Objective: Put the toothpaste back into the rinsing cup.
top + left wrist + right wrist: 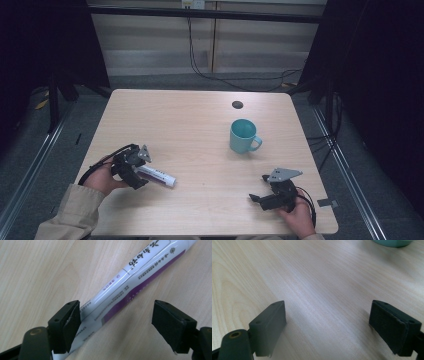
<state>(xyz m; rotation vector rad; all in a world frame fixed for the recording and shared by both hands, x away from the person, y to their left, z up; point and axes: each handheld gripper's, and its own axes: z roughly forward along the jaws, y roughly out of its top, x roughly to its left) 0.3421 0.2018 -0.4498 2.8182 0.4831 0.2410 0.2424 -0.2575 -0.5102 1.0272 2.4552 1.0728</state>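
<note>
Toothpaste tube (156, 175), white with a purple band, lies flat on the wooden bench (190, 125) near its front left corner, pointing from the left gripper (131, 167) toward the middle of the bench. The left gripper view shows what the high view cannot: dark printed lettering and a purple stripe run along the tube (130, 277), and its flat crimped end lies between the spread jaws, touching or nearly touching the left-hand pad while the other pad stands well apart from it. The jaws are not pinching it.

From above, the person's left hand (102, 179) wraps the left gripper from the front left edge, its beige sleeve (70, 215) coming in at the bottom corner, and the gripper tilts down over the tube's near end. The right hand (298, 215) holds the right gripper (260, 187) low over the bench near the front right corner, its grey three-cornered plate (284, 174) on top, pointing left across the bench. The right gripper view shows its jaws spread wide over bare wood (317, 290), with a sliver of the teal mug (393, 242) at the top edge. In the high view the teal mug (244, 136) stands upright right of centre, handle toward the right, well apart from both grippers, with a small dark round hole (237, 104) in the bench behind it.
</note>
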